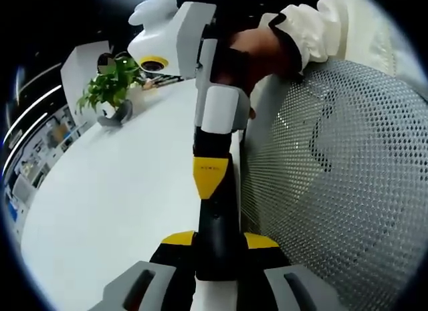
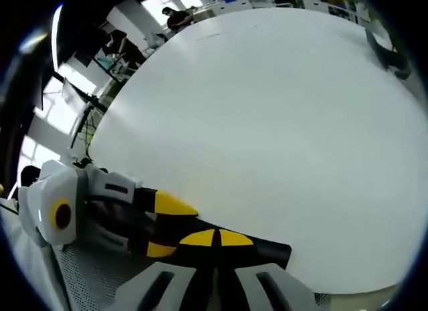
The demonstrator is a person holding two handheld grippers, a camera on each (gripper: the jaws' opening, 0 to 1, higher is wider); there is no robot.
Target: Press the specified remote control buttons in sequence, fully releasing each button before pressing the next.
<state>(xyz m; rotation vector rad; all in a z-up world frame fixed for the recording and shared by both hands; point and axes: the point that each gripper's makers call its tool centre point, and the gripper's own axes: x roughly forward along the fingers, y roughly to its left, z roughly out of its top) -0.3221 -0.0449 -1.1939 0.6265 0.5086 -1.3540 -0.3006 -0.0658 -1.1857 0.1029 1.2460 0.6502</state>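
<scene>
Evidently the left hand-held gripper [image 1: 219, 240] clamps the remote [image 1: 217, 221]; the right hand-held gripper [image 2: 215, 239], jaws together, should press squarely, then lift clear.

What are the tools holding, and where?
The left tool grips the remote by one end; the right tool holds nothing.

I'm at a wide white smooth table [image 2: 267, 124] w/ a leafy green potted plant [image 1: 110, 90] near its far edge. Grey perforated mesh chair back [image 1: 341, 177] beside me. Bright windows [image 2: 50, 117] behind; dark ceiling w/ strip lights.
</scene>
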